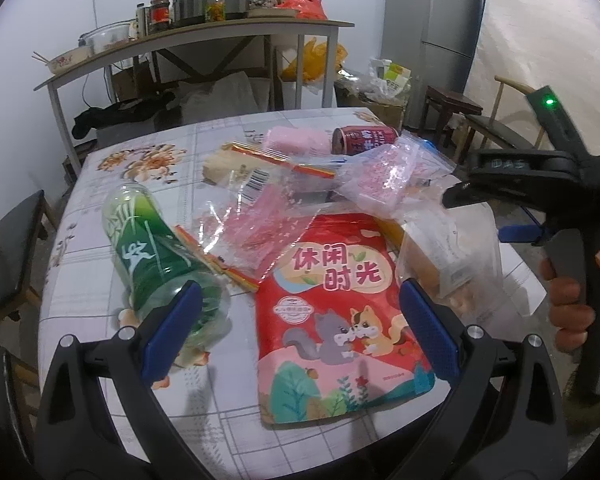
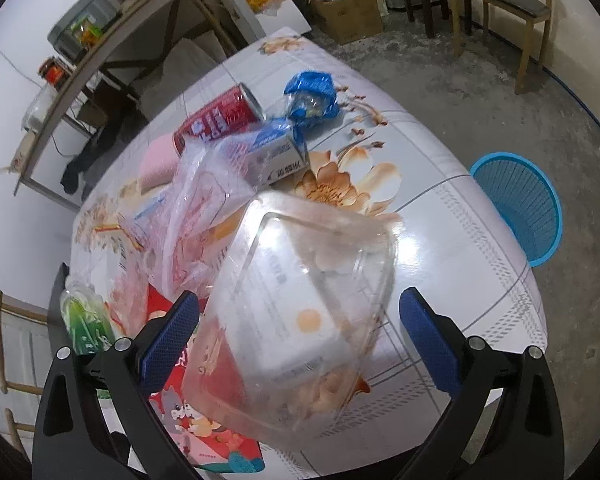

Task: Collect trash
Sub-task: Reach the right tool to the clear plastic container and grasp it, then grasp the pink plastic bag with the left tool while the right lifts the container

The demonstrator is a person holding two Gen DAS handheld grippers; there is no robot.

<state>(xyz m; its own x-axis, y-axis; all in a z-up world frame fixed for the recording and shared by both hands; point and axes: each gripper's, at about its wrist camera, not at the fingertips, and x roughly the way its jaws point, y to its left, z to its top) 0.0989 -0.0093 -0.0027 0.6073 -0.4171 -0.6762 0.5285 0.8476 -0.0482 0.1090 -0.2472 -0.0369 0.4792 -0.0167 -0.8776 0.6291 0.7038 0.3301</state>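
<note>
The left gripper hovered with its fingers spread wide over a red cartoon-printed snack pouch lying flat on the floral-patterned worktop, a green plastic bottle on its side just beside it. The right gripper likewise had its fingers apart, a clear plastic food box between them but not clamped. Farther off lay crumpled clear bags, a red drink can and a blue wrapper. A blue mesh wastebasket stood on the floor beyond the worktop's edge.
</note>
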